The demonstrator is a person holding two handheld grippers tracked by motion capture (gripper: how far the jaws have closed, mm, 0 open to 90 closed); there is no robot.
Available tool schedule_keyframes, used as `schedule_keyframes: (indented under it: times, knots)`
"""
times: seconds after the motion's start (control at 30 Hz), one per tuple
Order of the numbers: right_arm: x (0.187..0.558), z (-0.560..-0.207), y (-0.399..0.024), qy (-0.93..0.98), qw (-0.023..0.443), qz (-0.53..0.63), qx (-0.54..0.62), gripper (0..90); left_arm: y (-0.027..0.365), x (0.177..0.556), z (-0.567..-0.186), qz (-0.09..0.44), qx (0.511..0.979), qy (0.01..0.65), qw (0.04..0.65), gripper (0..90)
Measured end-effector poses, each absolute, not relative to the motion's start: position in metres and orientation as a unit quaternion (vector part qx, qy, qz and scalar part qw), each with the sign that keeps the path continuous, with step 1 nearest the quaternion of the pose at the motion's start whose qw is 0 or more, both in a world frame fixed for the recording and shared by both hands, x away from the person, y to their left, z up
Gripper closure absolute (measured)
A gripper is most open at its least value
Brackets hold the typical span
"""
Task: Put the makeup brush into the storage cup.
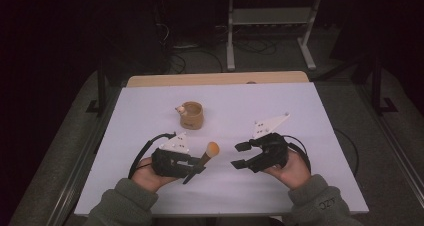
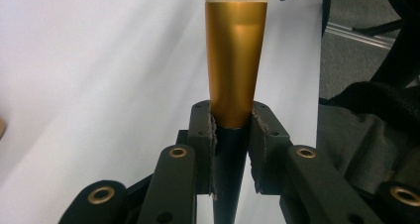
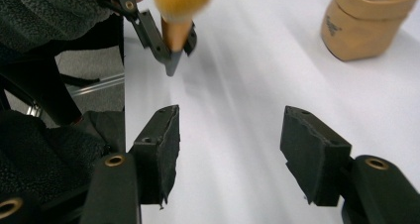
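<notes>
The brush (image 1: pixel 204 157) is already picked up, clamped at its handle between the jaws of the left hand-held gripper (image 1: pixel 196 167) just in front of the tan cup (image 1: pixel 192 115), while the right hand-held gripper (image 1: pixel 241 154) hangs wide open and empty, so placing it likely remains.

- A table (image 1: pixel 320 186) with a white top stands on a grey carpeted floor (image 1: pixel 380 151); a strip of bare light wood (image 1: pixel 220 79) shows along its far edge.
- A small tan pot (image 1: pixel 192 116) with a rolled rim stands upright on the white top, left of the middle and toward the far side; something small and pale sits at its rim.
</notes>
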State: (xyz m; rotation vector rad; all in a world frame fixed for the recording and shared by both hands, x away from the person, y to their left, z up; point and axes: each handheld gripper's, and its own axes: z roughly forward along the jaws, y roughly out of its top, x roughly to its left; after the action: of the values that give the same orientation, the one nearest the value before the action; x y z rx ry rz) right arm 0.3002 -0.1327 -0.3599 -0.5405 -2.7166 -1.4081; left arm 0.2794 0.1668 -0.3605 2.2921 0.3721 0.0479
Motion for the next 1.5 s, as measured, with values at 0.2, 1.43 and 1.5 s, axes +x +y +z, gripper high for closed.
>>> schedule_keyframes:
  times: [0.2,1.43,1.5]
  knots:
    - [0.299,-0.367,-0.151,-0.867,0.005,-0.456,-0.200,34.6,0.172,0.286,-0.357,0.023,0.901,0.163,0.401,74.0]
    - [0.290,-0.400,-0.215,-0.844,-0.043,-0.449,-0.290,23.5,0.188,0.350,-0.312,0.067,0.880,0.217,0.418,73.9]
    - [0.290,-0.400,-0.216,-0.843,-0.045,-0.449,-0.292,22.9,0.188,0.356,-0.309,0.070,0.879,0.220,0.417,73.9]
